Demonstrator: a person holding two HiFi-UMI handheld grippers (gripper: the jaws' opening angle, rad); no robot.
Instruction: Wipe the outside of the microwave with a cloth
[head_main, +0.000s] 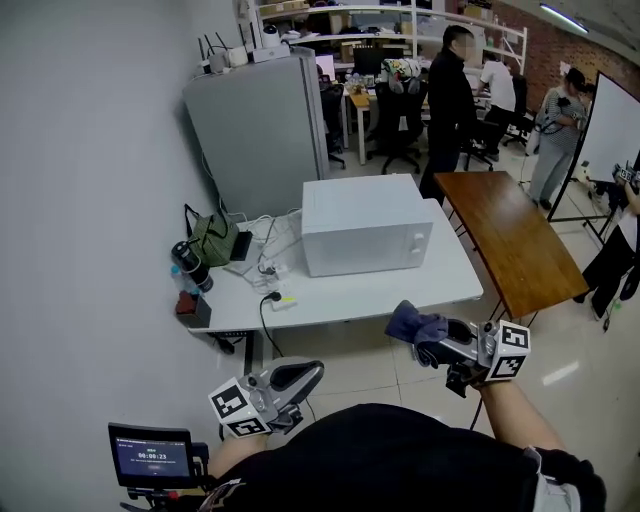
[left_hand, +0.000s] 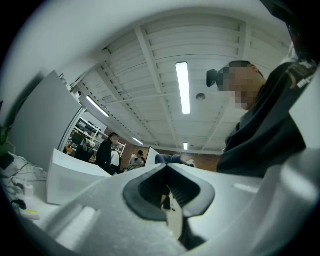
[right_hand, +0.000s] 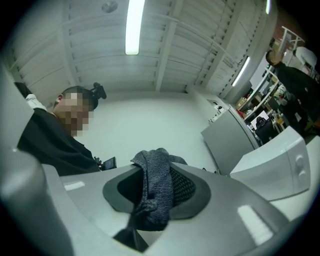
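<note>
A white microwave (head_main: 366, 224) stands on a white table (head_main: 440, 283), its door and knobs facing me; it also shows at the left of the left gripper view (left_hand: 70, 177) and at the right of the right gripper view (right_hand: 280, 160). My right gripper (head_main: 425, 338) is held low in front of the table, shut on a dark blue-grey cloth (head_main: 412, 322) that bunches between its jaws (right_hand: 155, 190). My left gripper (head_main: 300, 378) hangs near my body, lower left, jaws shut with nothing between them (left_hand: 167, 192).
On the table's left lie a green bag (head_main: 212, 238), a black flask (head_main: 192, 266), a power strip (head_main: 280, 298) and cables. A grey cabinet (head_main: 258, 130) stands behind, a brown table (head_main: 510, 240) to the right. Several people stand at the back.
</note>
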